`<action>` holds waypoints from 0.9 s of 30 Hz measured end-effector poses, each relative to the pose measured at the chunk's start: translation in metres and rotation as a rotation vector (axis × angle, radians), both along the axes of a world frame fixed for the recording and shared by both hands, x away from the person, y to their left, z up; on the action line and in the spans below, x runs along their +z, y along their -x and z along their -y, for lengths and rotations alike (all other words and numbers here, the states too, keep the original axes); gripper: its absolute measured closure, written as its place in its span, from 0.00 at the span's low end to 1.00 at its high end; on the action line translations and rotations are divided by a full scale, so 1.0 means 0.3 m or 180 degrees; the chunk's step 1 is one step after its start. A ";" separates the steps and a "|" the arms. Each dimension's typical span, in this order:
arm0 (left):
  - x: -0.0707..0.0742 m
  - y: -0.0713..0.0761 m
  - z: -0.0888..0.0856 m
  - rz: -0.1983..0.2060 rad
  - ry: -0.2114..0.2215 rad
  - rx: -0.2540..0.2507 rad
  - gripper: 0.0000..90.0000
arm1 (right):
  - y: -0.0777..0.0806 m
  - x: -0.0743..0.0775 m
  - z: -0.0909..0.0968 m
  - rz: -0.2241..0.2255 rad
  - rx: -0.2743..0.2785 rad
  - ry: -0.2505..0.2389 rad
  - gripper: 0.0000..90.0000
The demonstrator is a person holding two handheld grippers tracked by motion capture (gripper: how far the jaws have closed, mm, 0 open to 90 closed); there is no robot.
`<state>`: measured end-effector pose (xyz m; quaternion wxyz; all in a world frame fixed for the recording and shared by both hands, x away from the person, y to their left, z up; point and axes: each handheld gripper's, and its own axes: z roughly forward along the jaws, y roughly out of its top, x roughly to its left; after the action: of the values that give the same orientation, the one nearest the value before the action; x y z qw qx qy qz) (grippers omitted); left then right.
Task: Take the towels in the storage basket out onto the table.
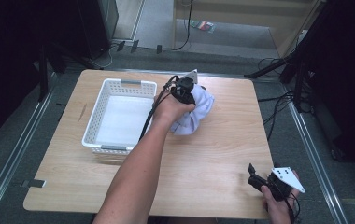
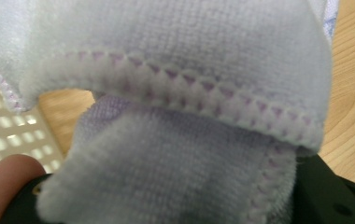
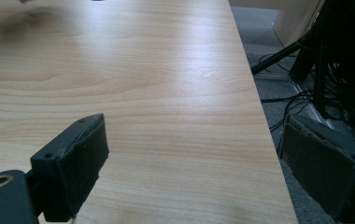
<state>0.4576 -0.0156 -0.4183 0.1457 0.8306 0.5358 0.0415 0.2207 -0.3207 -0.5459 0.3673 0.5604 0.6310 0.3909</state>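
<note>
A: Inspect all three views for legible text, labels, brands, numbers or signs.

B: None can be read. The white basket [image 1: 119,116], the pale towel [image 2: 180,70] and the wooden table [image 3: 166,93] carry no markings.

A: And the grey plate on the right gripper [image 1: 271,179]?

B: It shows small holes only; no characters are legible.

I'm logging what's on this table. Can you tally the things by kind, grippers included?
Basket: 1
Towel: 1
Grippers: 2, the left gripper and the right gripper
Total: 4
</note>
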 end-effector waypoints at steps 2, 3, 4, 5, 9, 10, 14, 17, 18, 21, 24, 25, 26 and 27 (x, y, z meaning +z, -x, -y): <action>-0.013 -0.001 0.003 -0.0016 0.0006 -0.0008 0.68 | 0.000 0.000 0.000 0.0000 0.0000 -0.0004 0.09; -0.026 -0.001 0.007 -0.0019 0.0011 0.0002 0.67 | 0.000 0.000 0.000 0.0002 0.0000 -0.0008 0.09; -0.039 -0.001 0.008 -0.0023 0.0019 0.0000 0.67 | 0.000 0.000 0.000 0.0002 0.0006 -0.0003 0.09; -0.051 -0.001 0.007 -0.0051 0.0055 -0.0002 0.67 | 0.000 0.000 0.000 0.0002 0.0006 -0.0003 0.09; -0.110 0.005 0.006 -0.0100 0.0172 -0.0039 0.65 | 0.000 0.000 0.000 0.0007 0.0011 0.0001 0.09; -0.110 0.005 0.006 -0.0100 0.0172 -0.0039 0.64 | 0.000 0.000 0.000 0.0007 0.0011 0.0001 0.09; -0.144 0.015 0.018 -0.0162 0.0251 -0.0070 0.57 | -0.001 0.000 -0.001 0.0005 0.0014 0.0007 0.09; -0.157 0.016 0.036 -0.0208 0.0162 -0.0093 0.39 | -0.001 0.000 -0.002 0.0004 0.0008 0.0001 0.09; -0.157 0.016 0.036 -0.0208 0.0162 -0.0093 0.26 | -0.001 0.000 -0.002 0.0004 0.0008 0.0001 0.09; -0.146 0.013 0.034 -0.0250 0.0166 -0.0098 0.00 | -0.001 0.000 -0.002 0.0003 0.0011 0.0010 0.09; -0.130 0.016 0.030 -0.0209 0.0164 -0.0125 0.00 | -0.001 0.000 -0.002 0.0005 0.0015 0.0005 0.09; -0.112 0.016 0.020 -0.0172 0.0175 -0.0110 0.00 | -0.001 0.000 -0.002 0.0003 0.0014 0.0007 0.09; -0.112 0.016 0.020 -0.0172 0.0175 -0.0110 0.00 | -0.001 0.000 -0.002 0.0003 0.0014 0.0007 0.09; -0.104 0.017 0.016 -0.0156 0.0167 -0.0093 0.00 | -0.002 0.000 -0.002 0.0000 0.0018 0.0013 0.09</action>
<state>0.4527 -0.0205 -0.4495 0.1548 0.8351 0.5279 0.0049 0.2212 -0.3200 -0.5460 0.3673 0.5579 0.6334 0.3907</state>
